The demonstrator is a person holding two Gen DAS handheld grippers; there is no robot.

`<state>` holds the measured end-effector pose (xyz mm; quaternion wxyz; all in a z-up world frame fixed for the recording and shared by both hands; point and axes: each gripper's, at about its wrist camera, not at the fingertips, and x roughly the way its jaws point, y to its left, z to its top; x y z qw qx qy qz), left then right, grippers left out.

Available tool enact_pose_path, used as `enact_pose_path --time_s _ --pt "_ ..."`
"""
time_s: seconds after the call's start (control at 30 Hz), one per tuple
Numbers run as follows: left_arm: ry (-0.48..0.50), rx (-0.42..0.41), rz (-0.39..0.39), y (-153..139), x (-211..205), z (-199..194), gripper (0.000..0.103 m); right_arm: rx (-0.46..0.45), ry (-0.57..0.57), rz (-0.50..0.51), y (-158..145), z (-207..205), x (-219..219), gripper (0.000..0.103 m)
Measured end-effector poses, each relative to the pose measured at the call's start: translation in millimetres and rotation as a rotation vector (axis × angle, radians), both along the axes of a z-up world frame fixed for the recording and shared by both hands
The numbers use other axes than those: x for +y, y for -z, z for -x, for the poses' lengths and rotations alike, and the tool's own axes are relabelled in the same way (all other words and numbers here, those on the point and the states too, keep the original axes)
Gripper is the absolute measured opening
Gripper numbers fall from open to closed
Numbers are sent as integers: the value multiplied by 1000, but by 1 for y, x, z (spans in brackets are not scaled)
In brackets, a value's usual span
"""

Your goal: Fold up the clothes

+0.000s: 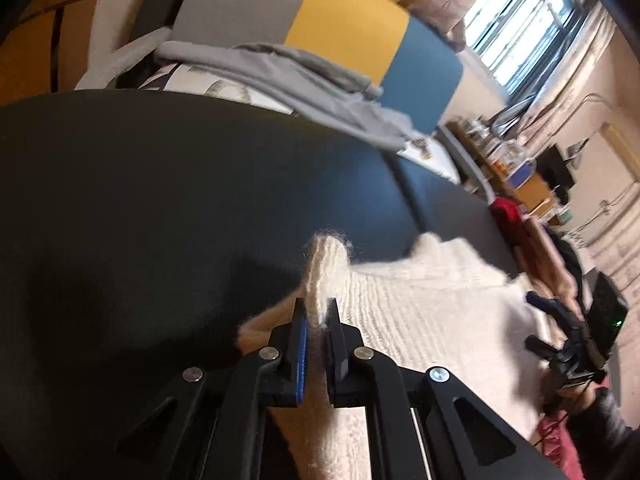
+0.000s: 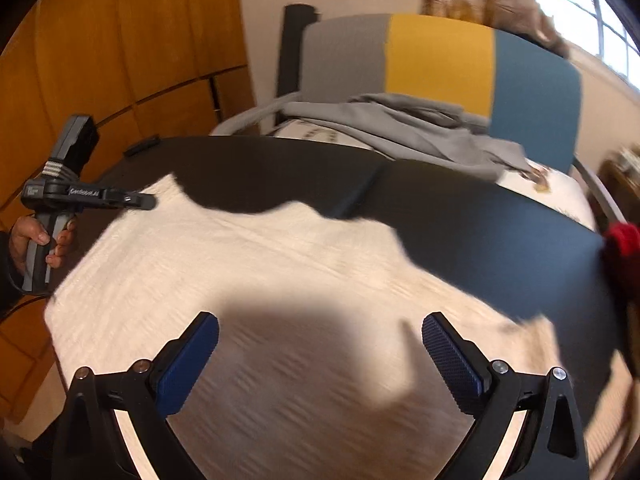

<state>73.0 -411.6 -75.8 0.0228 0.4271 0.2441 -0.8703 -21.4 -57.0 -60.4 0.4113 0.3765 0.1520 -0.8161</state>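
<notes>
One fuzzy cream knitted sweater (image 2: 248,280) lies spread across the black tabletop (image 2: 480,232), ribbed and soft-edged. The left gripper (image 1: 316,320) is clamped on a raised fold at its edge; the right gripper (image 2: 320,344) hangs above the knit, jaws wide apart. Farther back, one crumpled grey garment (image 2: 400,128) drapes before a grey, yellow and blue panel (image 2: 440,60). A red object (image 2: 622,240) sits at the table's right edge.

Count: one cream sweater (image 2: 260,280); one grey garment (image 2: 408,128); one black table (image 2: 480,232); one three-coloured chair (image 2: 440,60); two grippers: left (image 1: 316,320), right (image 2: 320,344).
</notes>
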Motion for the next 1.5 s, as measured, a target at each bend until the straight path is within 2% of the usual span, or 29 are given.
enact_pose_path --time_s 0.1,0.13,0.2,0.27,0.3,0.37,0.43,0.53,0.6,0.73,0.9,0.97,1.0,1.07,1.13,1.37,1.47,1.5 --pt "-16 -35 34 19 7 6 6 -20 83 -48 12 13 22 103" --pt "-28 -26 27 20 7 4 6 -72 98 2 15 20 33 103" --pt "-41 -21 -4 19 4 0 10 -95 134 49 14 28 42 103" --pt "-55 -8 -24 15 2 -8 14 -79 119 29 15 26 37 103" --pt "-64 6 -39 13 0 -14 20 -78 118 31 16 26 37 103" --pt "-96 37 -69 9 -5 -28 25 -77 115 36 17 26 38 103" --pt "-129 50 -99 6 -13 -46 39 -82 115 51 17 26 39 103" --pt "-146 29 -164 12 -23 -63 52 -85 114 65 17 26 40 103" --pt "-150 10 -205 17 -28 -72 57 -83 115 66 17 26 40 103" --pt "-130 9 -264 26 -32 -71 57 -78 116 65 17 26 40 103" --pt "-71 13 -247 28 -20 -50 60 -72 118 57 17 25 40 103" --pt "-42 19 -273 29 -17 -42 58 -72 118 58 17 25 40 103" --pt "-27 21 -290 31 -16 -37 54 -73 118 58 17 25 40 103" --pt "-28 19 -309 33 -15 -34 27 -76 118 64 17 25 41 103" --pt "-60 21 -357 38 -17 -34 19 -80 117 69 17 26 41 103" --pt "-143 42 -305 21 -19 -44 15 -100 105 72 15 26 41 103" --pt "-162 51 -283 6 -29 -51 14 -138 35 93 3 24 42 103" --pt "-168 50 -263 1 -32 -53 14 -148 1 99 -2 22 43 97"
